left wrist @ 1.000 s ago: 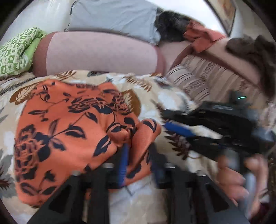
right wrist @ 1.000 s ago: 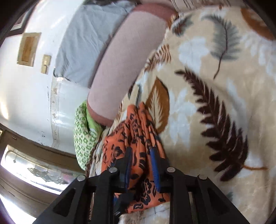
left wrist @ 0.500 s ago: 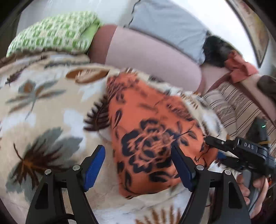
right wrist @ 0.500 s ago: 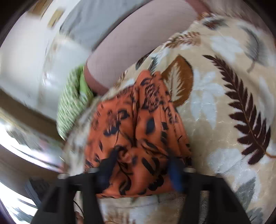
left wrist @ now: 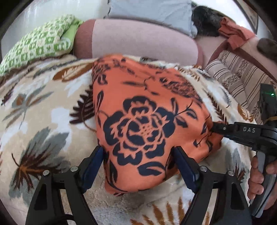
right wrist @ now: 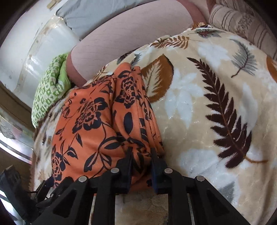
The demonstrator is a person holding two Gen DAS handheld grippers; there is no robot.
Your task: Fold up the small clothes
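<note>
An orange garment with dark blue flowers (left wrist: 143, 124) lies folded on a leaf-patterned blanket (left wrist: 43, 110). My left gripper (left wrist: 138, 166) is open wide, its blue-padded fingers on either side of the garment's near edge. In the right wrist view my right gripper (right wrist: 141, 155) is shut on the garment (right wrist: 97, 124) at its bunched right edge. The right gripper also shows in the left wrist view (left wrist: 216, 129), its tip at the garment's right corner, held by a hand.
A pink bolster (left wrist: 138, 41) and a grey pillow (left wrist: 150, 12) lie behind the garment. A green patterned cushion (left wrist: 38, 45) is at the far left. A striped cushion (left wrist: 242, 81) and piled clothes (left wrist: 237, 34) are at the right.
My left gripper let go of the garment, opened wide and now straddles its near edge. The garment went from spread out to a folded stack. My right gripper stays shut on its edge.
</note>
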